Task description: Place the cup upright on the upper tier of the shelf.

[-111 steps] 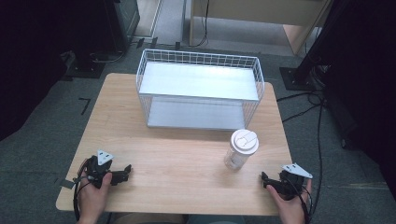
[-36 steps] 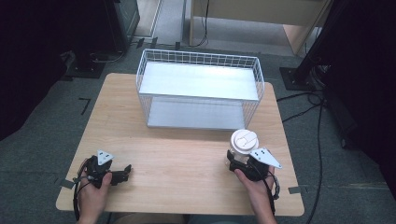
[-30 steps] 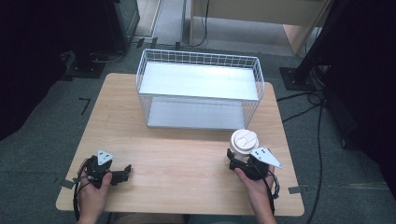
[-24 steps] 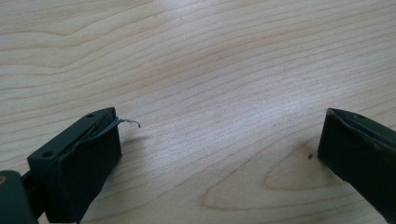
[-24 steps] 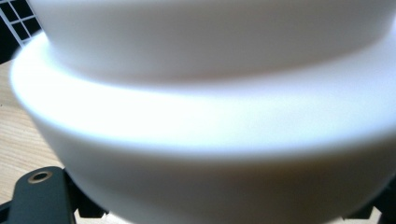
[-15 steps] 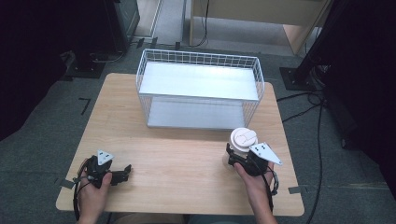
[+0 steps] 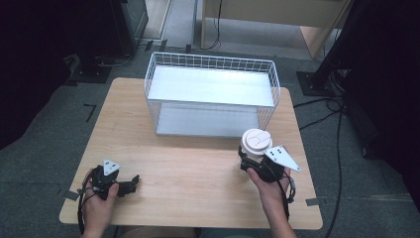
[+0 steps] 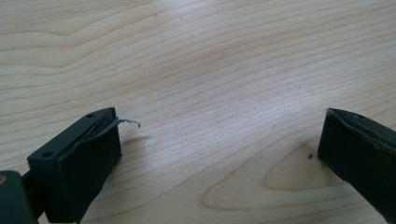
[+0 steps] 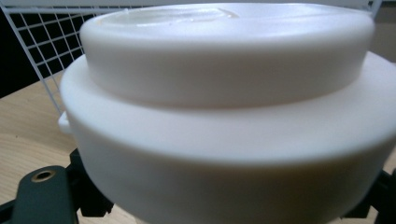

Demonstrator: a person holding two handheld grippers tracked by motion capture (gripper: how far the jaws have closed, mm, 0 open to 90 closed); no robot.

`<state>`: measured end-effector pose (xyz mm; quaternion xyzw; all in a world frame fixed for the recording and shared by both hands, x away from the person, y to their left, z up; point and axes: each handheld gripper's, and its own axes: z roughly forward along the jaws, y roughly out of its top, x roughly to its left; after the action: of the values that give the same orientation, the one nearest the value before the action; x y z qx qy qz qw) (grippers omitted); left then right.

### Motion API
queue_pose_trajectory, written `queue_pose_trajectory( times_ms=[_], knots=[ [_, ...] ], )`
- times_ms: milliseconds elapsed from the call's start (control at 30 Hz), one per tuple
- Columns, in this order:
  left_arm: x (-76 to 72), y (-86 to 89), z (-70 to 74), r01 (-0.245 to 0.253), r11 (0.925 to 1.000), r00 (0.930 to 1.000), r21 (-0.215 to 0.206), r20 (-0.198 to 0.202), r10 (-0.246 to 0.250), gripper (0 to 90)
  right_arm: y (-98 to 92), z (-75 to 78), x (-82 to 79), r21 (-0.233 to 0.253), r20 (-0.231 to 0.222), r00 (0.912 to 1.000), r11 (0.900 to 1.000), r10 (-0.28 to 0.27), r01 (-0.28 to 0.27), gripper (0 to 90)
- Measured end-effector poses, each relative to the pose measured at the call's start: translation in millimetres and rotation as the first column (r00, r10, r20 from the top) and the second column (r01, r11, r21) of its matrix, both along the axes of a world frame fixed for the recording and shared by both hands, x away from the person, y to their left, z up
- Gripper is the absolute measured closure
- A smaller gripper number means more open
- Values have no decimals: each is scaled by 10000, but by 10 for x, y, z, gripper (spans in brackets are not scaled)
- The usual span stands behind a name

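A white paper cup with a white lid (image 7: 255, 141) stands upright at the right of the wooden table (image 7: 188, 163), just in front of the wire basket. My right gripper (image 7: 250, 161) is shut on the cup, with its jaws on either side of the cup's body below the lid. In the right gripper view the lid (image 9: 224, 107) looms very close, and the jaws' dark parts sit low at both sides. My left gripper (image 7: 130, 184) rests near the table's front left corner. Its jaws (image 8: 219, 154) stand open over bare wood.
A white wire basket (image 7: 213, 62) with flat pale panels stands at the back middle of the table, its right front corner close behind the cup. Black cables (image 7: 341, 114) lie on the floor to the right. Bare wood lies between the two grippers.
My right gripper came in from the front right corner to the cup and closed around it. Over the last second the cup shifted slightly toward the basket. The left gripper stayed still.
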<state>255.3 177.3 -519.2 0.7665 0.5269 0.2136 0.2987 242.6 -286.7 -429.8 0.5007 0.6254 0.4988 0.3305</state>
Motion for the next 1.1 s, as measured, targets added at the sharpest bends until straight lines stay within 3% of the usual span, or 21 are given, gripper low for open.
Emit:
queue_pose_trajectory(
  times_ms=[500,700,1100],
  knots=[
    [0,1,1,10,10000,10000,4,-9,-10,0,97,378,70,-107,864,9962,9999,120,-111,152],
    [1,1,1,3,10000,10000,8,3,-3,0,157,607,127,-156,1307,9913,9998,160,-141,151],
    [1,1,0,2,10000,10000,8,8,-2,0,254,920,218,-189,1960,9804,9996,221,-188,150]
  ],
)
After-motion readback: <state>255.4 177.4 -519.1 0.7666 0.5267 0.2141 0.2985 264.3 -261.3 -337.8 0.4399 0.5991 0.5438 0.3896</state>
